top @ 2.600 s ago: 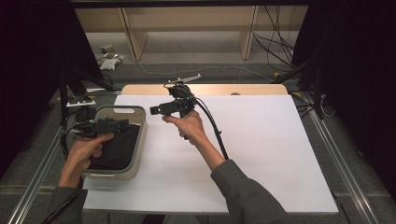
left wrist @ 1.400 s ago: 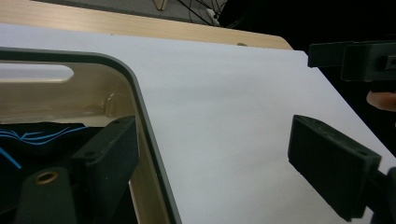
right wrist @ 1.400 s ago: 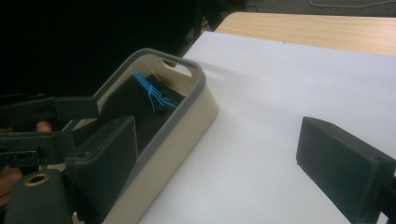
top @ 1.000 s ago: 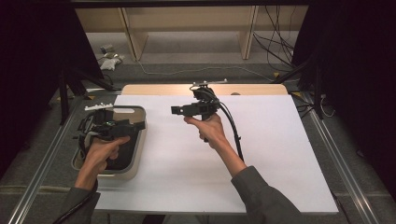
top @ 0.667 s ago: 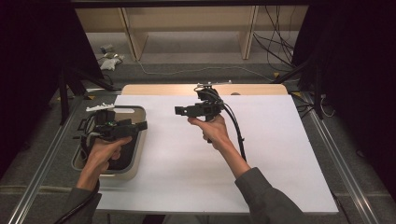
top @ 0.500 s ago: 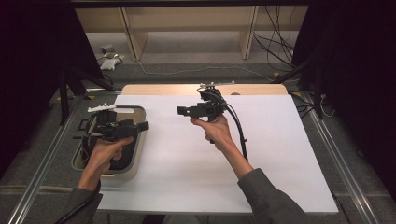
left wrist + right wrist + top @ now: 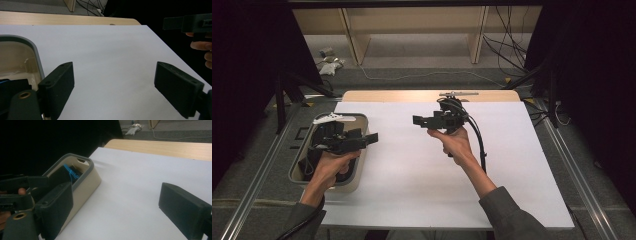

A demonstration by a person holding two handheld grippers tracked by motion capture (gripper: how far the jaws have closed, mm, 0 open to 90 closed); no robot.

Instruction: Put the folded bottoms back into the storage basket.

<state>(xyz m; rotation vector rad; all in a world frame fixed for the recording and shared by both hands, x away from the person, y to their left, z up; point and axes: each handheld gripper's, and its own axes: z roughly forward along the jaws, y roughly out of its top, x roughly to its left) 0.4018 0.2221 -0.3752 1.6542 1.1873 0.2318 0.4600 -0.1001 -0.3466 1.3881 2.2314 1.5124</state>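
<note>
Over the white sheet point(image 7: 412, 180), my right gripper point(image 7: 417, 120) is held up in a hand with its jaws pointing left. They stand open and bare point(image 7: 115, 205). My left gripper point(image 7: 371, 139) hovers at the right rim of a beige bin point(image 7: 296, 170), jaws pointing right, open and bare point(image 7: 112, 85). The bin has a grey rim point(image 7: 85, 161) and holds a dark object with thin blue lines point(image 7: 71, 173). A white piece point(image 7: 332, 118) lies at the bin's far rim. The two grippers face each other, well apart.
A wooden strip point(image 7: 412, 96) borders the sheet's far edge, with a small metal part point(image 7: 458, 93) on it. Metal rails point(image 7: 257, 170) run along both sides of the table. Cables point(image 7: 507, 50) lie on the floor beyond.
My right gripper has drifted to the right over the sheet, away from the bin. My left gripper has stayed at the bin's right rim. Both sets of jaws are as wide as before.
</note>
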